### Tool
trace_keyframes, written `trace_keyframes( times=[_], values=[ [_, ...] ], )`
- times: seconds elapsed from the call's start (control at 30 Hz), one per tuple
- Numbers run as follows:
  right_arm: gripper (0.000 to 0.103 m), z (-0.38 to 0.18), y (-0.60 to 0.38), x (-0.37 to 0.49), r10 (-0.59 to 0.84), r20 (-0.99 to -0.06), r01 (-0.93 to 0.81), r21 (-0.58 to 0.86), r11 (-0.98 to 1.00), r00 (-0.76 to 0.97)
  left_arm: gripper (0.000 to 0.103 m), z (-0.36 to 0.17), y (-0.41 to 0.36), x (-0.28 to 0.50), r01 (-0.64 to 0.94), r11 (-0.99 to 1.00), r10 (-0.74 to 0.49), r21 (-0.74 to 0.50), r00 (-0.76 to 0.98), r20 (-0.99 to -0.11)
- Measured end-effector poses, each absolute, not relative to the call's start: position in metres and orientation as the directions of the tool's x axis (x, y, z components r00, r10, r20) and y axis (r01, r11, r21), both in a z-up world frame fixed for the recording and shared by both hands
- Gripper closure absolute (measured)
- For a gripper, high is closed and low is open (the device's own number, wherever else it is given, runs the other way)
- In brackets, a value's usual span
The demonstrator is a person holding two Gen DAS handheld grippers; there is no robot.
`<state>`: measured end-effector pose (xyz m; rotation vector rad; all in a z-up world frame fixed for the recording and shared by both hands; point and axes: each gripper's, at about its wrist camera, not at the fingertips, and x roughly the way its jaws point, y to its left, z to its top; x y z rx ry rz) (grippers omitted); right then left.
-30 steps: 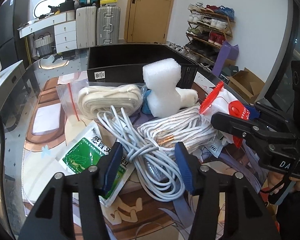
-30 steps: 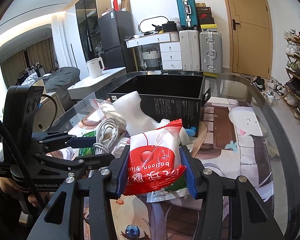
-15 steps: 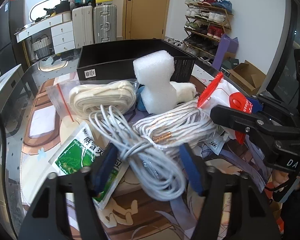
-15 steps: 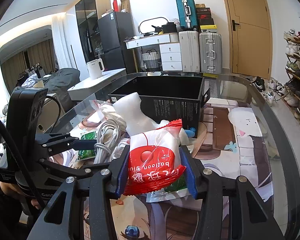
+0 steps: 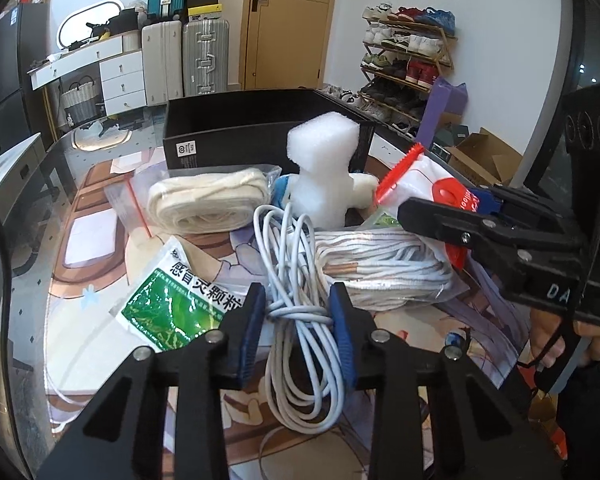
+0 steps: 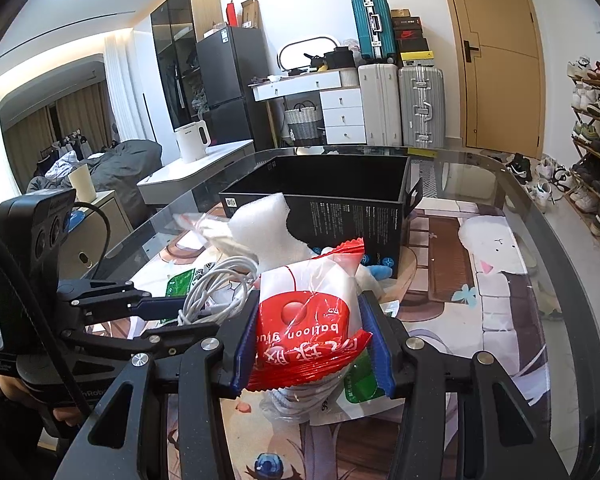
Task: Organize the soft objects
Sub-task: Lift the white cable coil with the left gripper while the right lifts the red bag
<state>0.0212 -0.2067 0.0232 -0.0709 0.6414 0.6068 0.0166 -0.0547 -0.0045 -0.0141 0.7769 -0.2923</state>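
between the left hand-held gripper pads, closing — white cable; right grips balloon packet

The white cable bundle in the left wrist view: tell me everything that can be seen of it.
The cable is thin, white and smooth, looped into a long hank and cinched at its middle by turns of its own cord. It lies on the table, its far loops resting by the foam block and against the bagged rope. The left claw is closing on the cinched waist, both blue pads at its sides.
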Motion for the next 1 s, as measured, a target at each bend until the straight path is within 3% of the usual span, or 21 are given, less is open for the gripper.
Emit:
trace_keyframes(
  times=[1.0],
  values=[
    [0.055, 0.035, -0.211, 0.017, 0.534, -0.531, -0.554, 0.14, 0.821, 0.658, 0.071, 0.046, -0.026, -0.002, 0.237, 0.959, -0.282, -0.153, 0.776, -0.565]
  ],
)
